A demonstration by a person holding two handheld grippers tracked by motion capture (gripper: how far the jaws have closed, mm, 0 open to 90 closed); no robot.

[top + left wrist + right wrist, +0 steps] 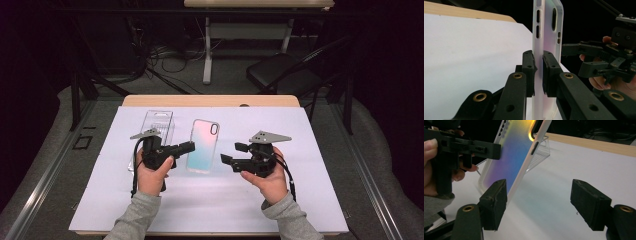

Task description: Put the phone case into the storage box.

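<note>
Since the left gripper (538, 72) is already clamped on the phone case (547, 37) edge, holding it upright off the white mat (240, 200), imo best move is keep that grip steady and bring the right gripper (539, 203), jaws wide open w/ nothing in them, onto the free side rail, square on, not the thin back. Clear packaging tray (156, 125) sits behind.

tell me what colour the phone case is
The phone case is iridescent, purple-blue shading to yellow, with a white rim; best in the right gripper view.
</note>
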